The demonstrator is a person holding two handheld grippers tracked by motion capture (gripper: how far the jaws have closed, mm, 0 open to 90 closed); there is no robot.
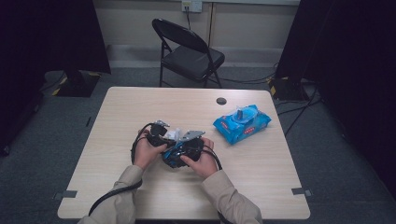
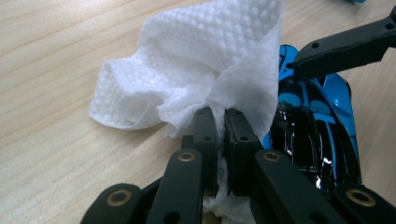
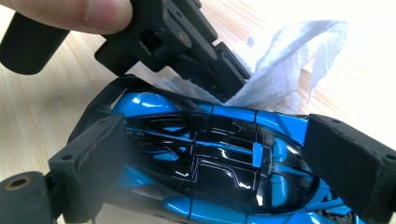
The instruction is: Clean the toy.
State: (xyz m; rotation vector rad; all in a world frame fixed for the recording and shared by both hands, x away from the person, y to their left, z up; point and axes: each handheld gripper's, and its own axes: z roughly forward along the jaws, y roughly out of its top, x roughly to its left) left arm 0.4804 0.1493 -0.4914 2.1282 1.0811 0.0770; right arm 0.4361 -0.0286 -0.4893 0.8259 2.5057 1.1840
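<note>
Mid-clean at the centre of the counter (image 1: 140, 105): a person wipes down a blue-and-black toy car (image 3: 210, 163), and the job looks under way rather than finished. The left tongs (image 2: 220, 122), seen at lower centre of the left gripper view, are clamped tight on a bunched white wet wipe (image 2: 196, 65), whose dimpled folds fan out above the jaws and lie against the car's flank. The right tongs (image 3: 210, 161) are clamped on the toy car itself, one pad at the lower left of the right gripper view and the other at the right edge, holding it lengthwise just above the wood. In the high view the two grippers meet in the lower middle of the frame, the car between the hands. The car's glossy shell throws sharp highlights and shows no obvious grime on the upper side; how much has been wiped cannot be told, and its underside and far flank are hidden. At centre right of the high view, the blue wipes packet (image 1: 242, 122) lies with its lid flap raised.
</note>
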